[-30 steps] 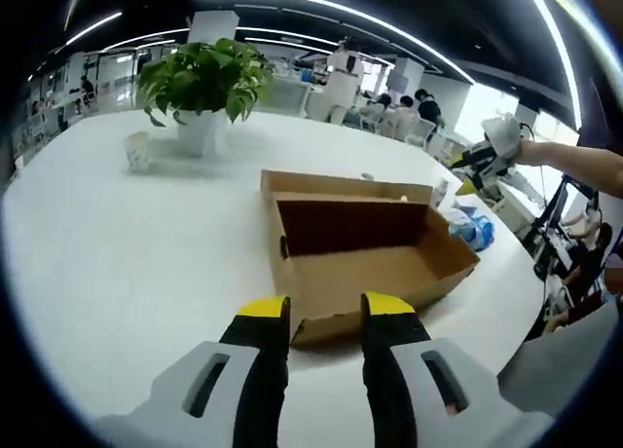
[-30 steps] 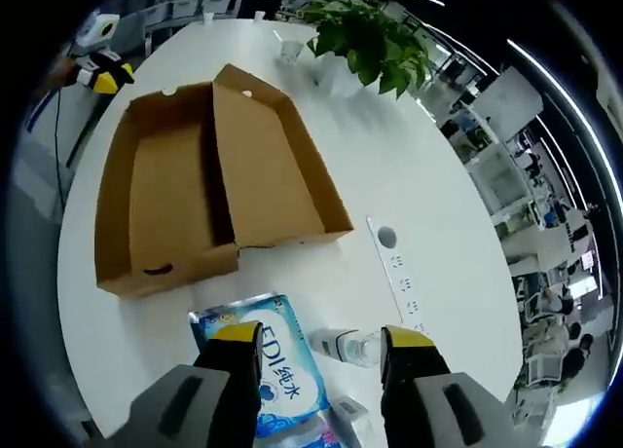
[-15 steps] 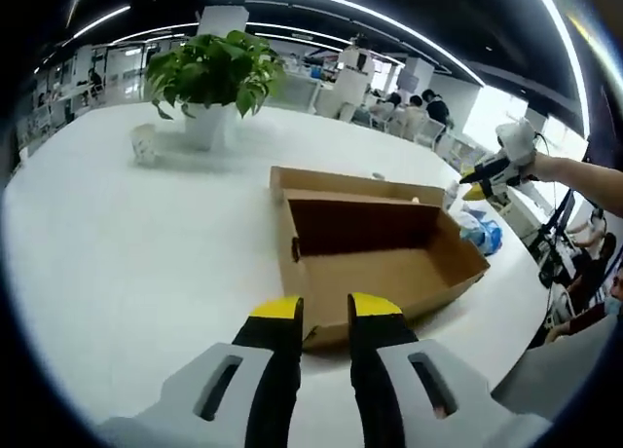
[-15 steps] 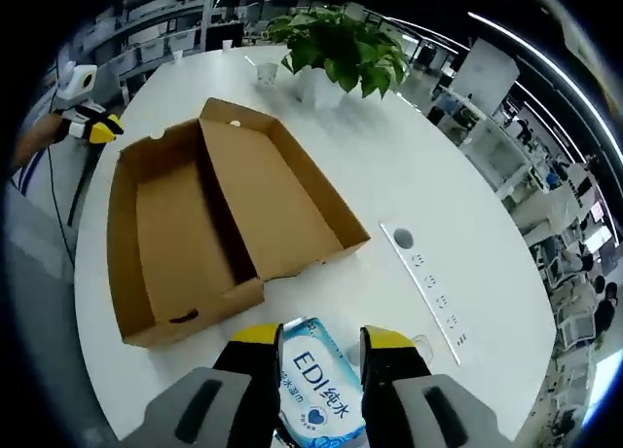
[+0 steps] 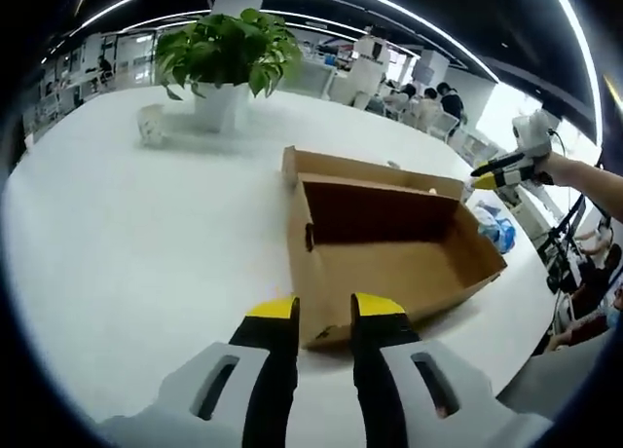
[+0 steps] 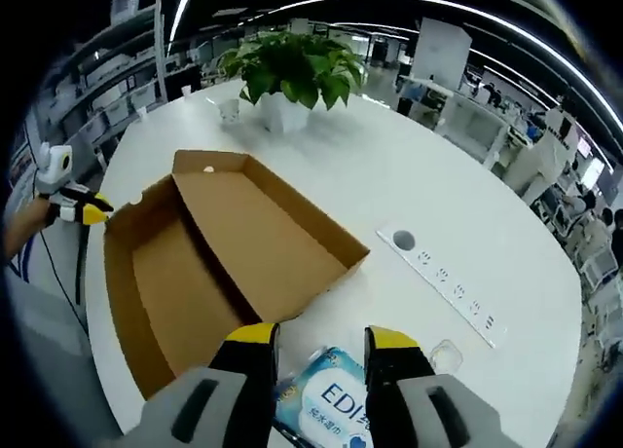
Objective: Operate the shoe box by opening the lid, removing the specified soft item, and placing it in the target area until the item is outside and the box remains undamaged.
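Shoe box: the brown cardboard shoe box (image 5: pixel 389 248) is seen lying open on the white tabletop (image 5: pixel 127 234), its lid folded back flat beside the tray; nothing can be made out inside it.
Soft item: a blue-and-white soft pack (image 6: pixel 326 409) printed "EDI" is found on the tabletop just outside the box, near its corner.
Left hand-held gripper: the left hand-held gripper (image 5: pixel 323 309) is held low over the tabletop at the near short end of the box, its yellow-tipped jaws parted by a narrow gap with nothing between them; whether the box edge is touched cannot be told.
Right hand-held gripper: the right hand-held gripper (image 6: pixel 319 336) is poised over the soft pack, jaws apart on either side of it; contact with the pack cannot be confirmed. In the left gripper view it is spotted past the far end of the box.
Plant: a leafy potted plant (image 5: pixel 226 63) in a white pot is set well beyond the box, a small cup (image 5: pixel 151 125) near it.
Power strip: a white power strip (image 6: pixel 448 287) is laid flat to one side of the box, with a clear small container (image 6: pixel 443 355) close to the pack.
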